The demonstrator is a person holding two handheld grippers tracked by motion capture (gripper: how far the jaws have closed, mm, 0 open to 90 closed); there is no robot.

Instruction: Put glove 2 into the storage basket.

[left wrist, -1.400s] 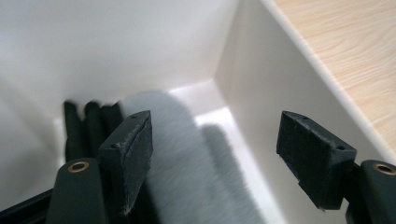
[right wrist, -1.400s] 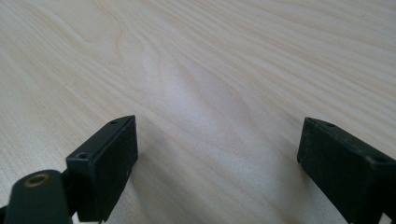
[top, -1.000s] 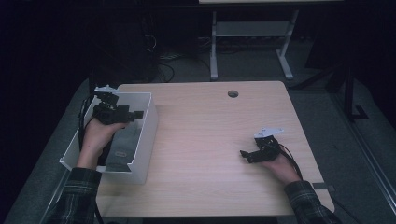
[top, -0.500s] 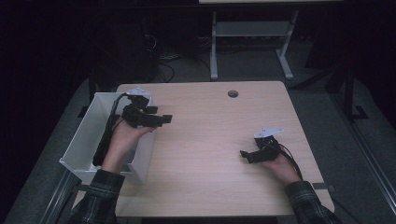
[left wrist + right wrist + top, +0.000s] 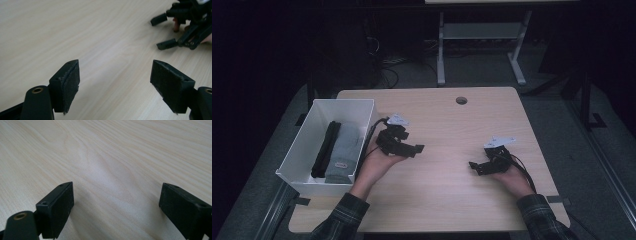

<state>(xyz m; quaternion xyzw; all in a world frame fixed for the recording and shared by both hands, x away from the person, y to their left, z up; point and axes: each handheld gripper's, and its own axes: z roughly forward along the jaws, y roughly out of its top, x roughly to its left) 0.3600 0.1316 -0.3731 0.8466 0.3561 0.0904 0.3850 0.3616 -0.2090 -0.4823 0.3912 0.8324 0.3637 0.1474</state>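
Item: grey bundle (image 5: 341, 154), a folded cloth-like piece, lying in the white bin (image 5: 343, 104). We see it from the high view. Its long axis runs from the bin's near wall to its far wall, parallel to the long sides; a small label sits at its near end. A black strap (image 5: 325, 150) lies along its left side, touching it, on the same axis.

Bin: stands at the left edge of the table (image 5: 452, 200), partly overhanging it.

Left gripper (image 5: 411, 149): over the table just right of the bin, apart from the bundle, pointing away from the bin toward the right gripper. Its jaws have just been opening; in the left gripper view we find them spread wide, bare wood between them and nothing held. That view also takes in the right gripper (image 5: 167, 31) at its upper right, its own jaws parted.

Right gripper (image 5: 478, 167): well right of the bin, pointing back toward it, low over the table. In the right gripper view we see the jaws standing wide apart over bare wood grain, nothing held.

A round hole (image 5: 461, 100) marks the table's far side, right of the bin.
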